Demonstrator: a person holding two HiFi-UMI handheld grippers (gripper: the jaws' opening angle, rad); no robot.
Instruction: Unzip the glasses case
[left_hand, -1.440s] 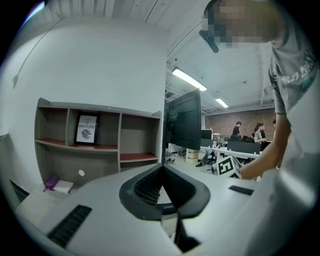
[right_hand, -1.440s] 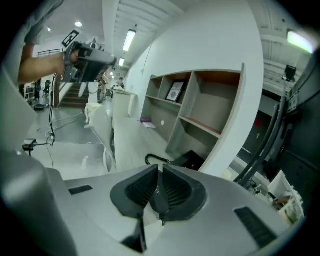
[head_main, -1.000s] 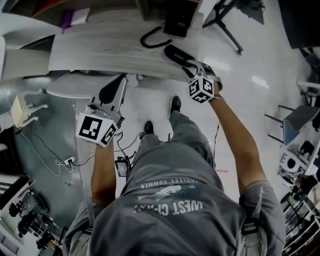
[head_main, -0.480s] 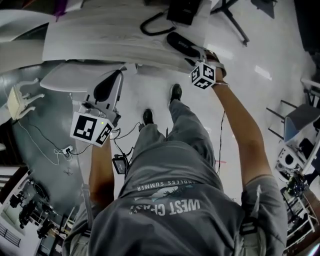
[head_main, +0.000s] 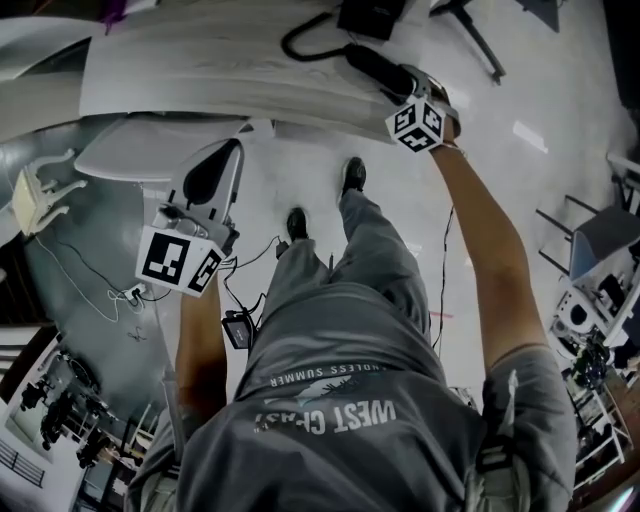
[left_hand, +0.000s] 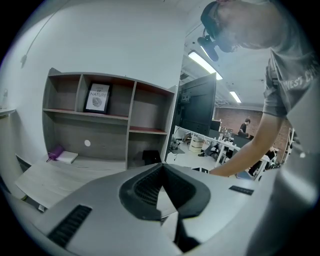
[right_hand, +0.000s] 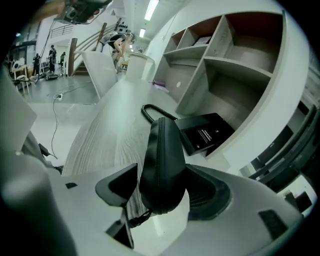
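Observation:
The black glasses case (right_hand: 160, 160) lies on the pale wood table (right_hand: 110, 135), its zip seam running along the top and a small pull cord (right_hand: 136, 216) at its near end. My right gripper (right_hand: 162, 192) straddles that near end. Its jaws are opening: a strip of table shows between the left pad (right_hand: 119, 186) and the case. In the head view the case (head_main: 372, 62) sits near the table's front edge, with the right gripper (head_main: 403, 84) over its end. My left gripper (head_main: 232, 150) hangs shut and empty below the table edge at the left, its jaws (left_hand: 161, 169) closed together.
A black box (right_hand: 205, 132) and a looped black cable (right_hand: 150, 112) lie just beyond the case. An open shelf unit (right_hand: 225, 60) stands on the table's far side. A purple item (left_hand: 56, 152) rests on the table. Cables (head_main: 110, 300) trail over the floor at the left.
My right gripper has moved forward and down over the case's near end. The left gripper has sunk a little beside the table edge.

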